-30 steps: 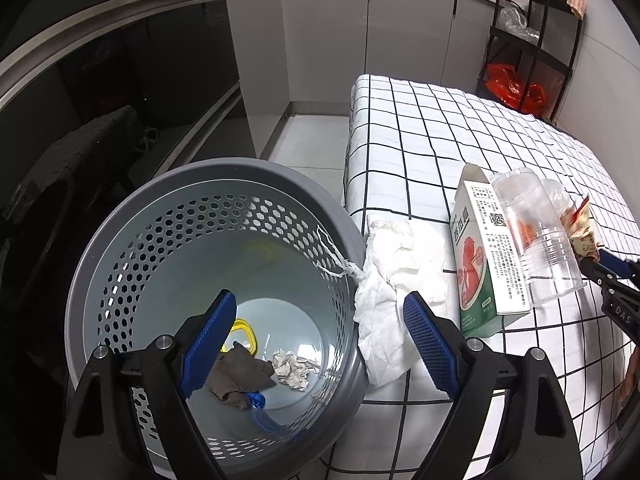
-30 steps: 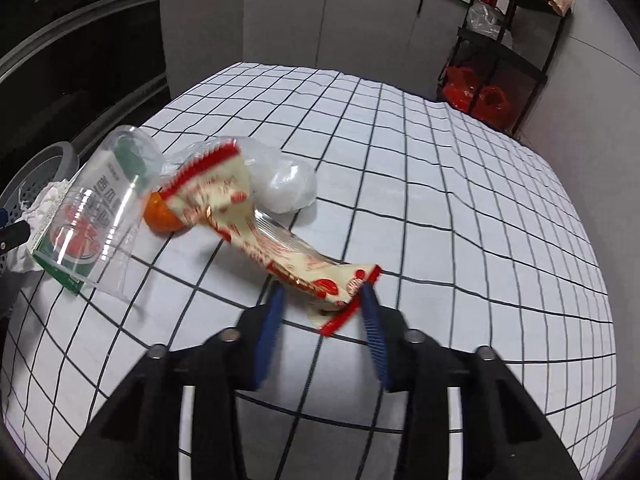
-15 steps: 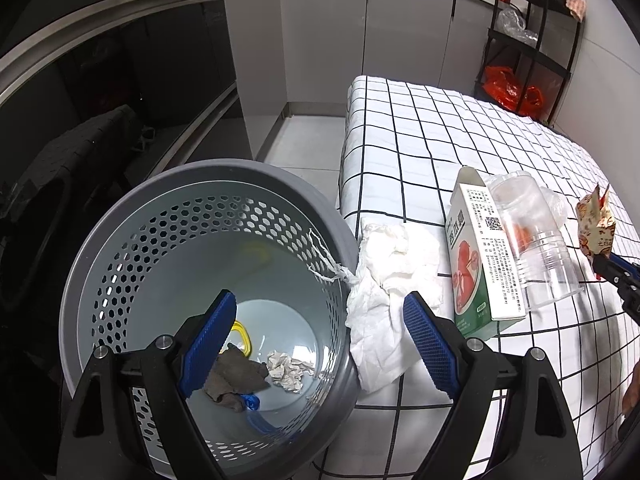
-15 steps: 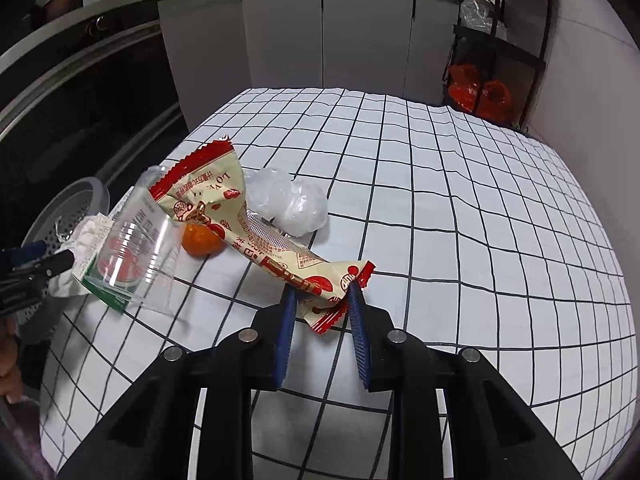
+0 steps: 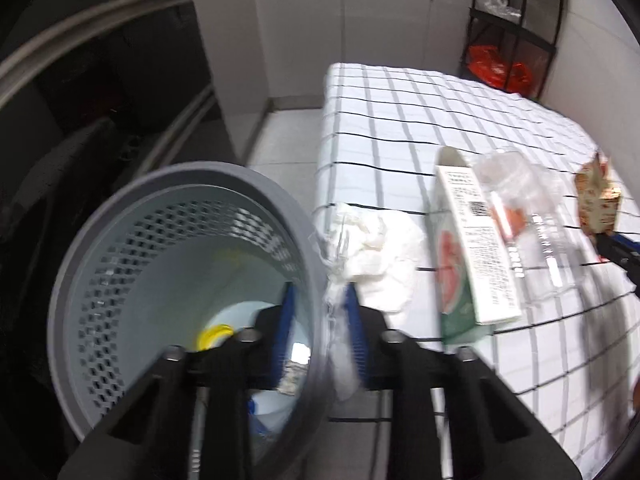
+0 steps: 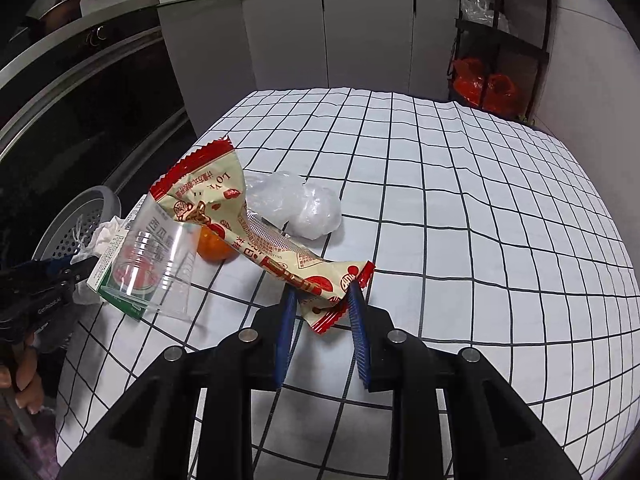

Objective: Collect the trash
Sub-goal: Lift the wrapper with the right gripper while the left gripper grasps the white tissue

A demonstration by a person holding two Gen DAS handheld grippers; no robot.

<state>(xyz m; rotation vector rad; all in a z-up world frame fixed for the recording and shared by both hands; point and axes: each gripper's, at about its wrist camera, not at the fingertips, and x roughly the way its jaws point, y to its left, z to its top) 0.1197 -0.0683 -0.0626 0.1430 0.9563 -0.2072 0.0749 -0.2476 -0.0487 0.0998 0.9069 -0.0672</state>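
Observation:
My left gripper [image 5: 320, 320] is shut on the rim of the grey perforated trash basket [image 5: 120, 248] beside the table, with a fold of the white crumpled tissue [image 5: 384, 256] caught at the fingers. The basket holds a few scraps. My right gripper [image 6: 320, 320] is shut on the end of a red and cream snack wrapper [image 6: 224, 220] and holds it lifted above the checked tablecloth [image 6: 480, 220]. The wrapper also shows in the left wrist view [image 5: 596, 200].
A green and white carton [image 5: 472, 256] and a clear plastic cup [image 5: 536, 224] lie near the table's left edge. An orange [image 6: 216, 248] and a clear plastic bag [image 6: 304, 208] lie behind the wrapper. A black shelf rack [image 6: 504, 40] stands at the back.
My left gripper has closed on the basket rim and tissue. My right gripper has closed on the wrapper and raised it off the table.

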